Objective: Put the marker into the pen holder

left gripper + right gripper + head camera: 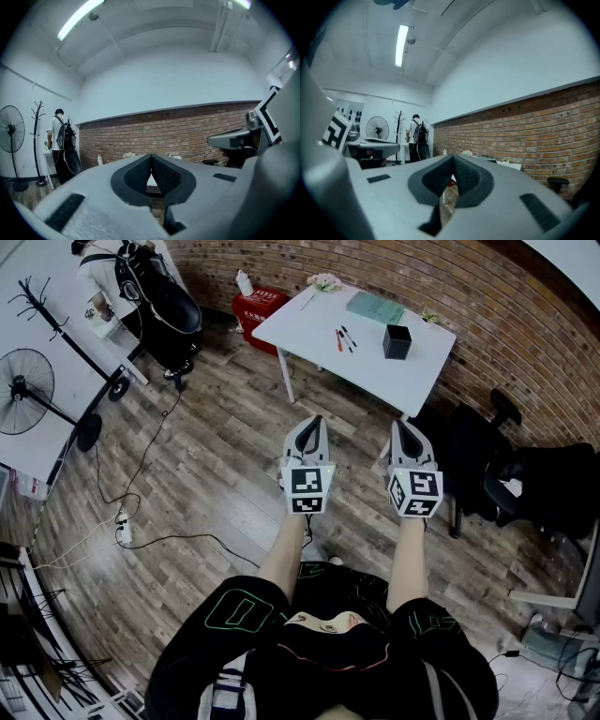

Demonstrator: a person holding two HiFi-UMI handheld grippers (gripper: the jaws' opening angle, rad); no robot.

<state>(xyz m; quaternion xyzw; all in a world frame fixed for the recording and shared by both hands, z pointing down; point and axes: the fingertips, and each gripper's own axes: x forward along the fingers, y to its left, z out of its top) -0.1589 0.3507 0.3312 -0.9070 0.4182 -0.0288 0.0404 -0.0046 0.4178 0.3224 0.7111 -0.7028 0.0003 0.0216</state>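
Note:
Far ahead in the head view stands a white table (319, 329). On it lie a few markers (343, 338), red and dark, and to their right a black square pen holder (397, 340). Both grippers are held level over the wooden floor, well short of the table. My left gripper (314, 421) has its jaws together with nothing between them, as the left gripper view (151, 157) also shows. My right gripper (400, 426) is likewise shut and empty, its tips meeting in the right gripper view (453, 160). The table is only a pale sliver behind the jaws in both gripper views.
A green notebook (375, 307) lies at the table's back. A red box (258, 307) with a white bottle (245, 283) stands left of the table. A black office chair (511, 470) is to the right, a fan (23, 381) and floor cables (127, 521) to the left. A person with a backpack (62, 136) stands far left.

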